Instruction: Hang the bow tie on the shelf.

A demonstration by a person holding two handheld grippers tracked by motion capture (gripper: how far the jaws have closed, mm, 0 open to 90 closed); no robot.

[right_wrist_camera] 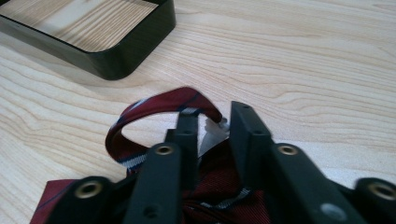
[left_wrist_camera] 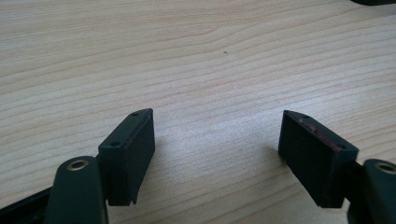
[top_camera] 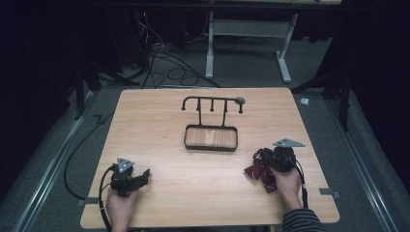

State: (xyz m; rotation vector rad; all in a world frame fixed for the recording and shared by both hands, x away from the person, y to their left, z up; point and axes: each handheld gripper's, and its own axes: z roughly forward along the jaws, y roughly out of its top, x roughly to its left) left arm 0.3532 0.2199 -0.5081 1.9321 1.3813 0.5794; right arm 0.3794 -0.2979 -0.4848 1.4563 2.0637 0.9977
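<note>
So the person's got a claw in each hand, both down near the front edge of the wooden surface [top_camera: 159, 203]. The right claw [right_wrist_camera: 212, 123] is sitting on a dark red striped tie [right_wrist_camera: 154, 105] that's bunched up in a heap at the right side of the surface, well apart from the little black tray [top_camera: 211, 146] in the middle. In the right gripper view the two black jaws stand fairly close together with a fold of the red cloth and a bit of white tag or lining caught in the gap between them, and one loop of the tie arches up just in front of the tips. Looks to me like it's clamped on the cloth, though the gap isn't fully closed. From the high view the right hand [top_camera: 285, 181] is wrapped around the claw's body with the tie [top_camera: 258, 171] spilling out toward the left of it. The left claw [top_camera: 145, 173] rests low over the bare wood at the front left, jaws spread wide with nothing between them, only wood grain under the pads [left_wrist_camera: 133, 154] in the left gripper view. The tray has a wooden floor and a thin black rack [top_camera: 212, 104] with hooks standing up from its back edge; a corner of the tray [right_wrist_camera: 121, 51] shows up ahead of the tie in the right gripper view too.
</note>
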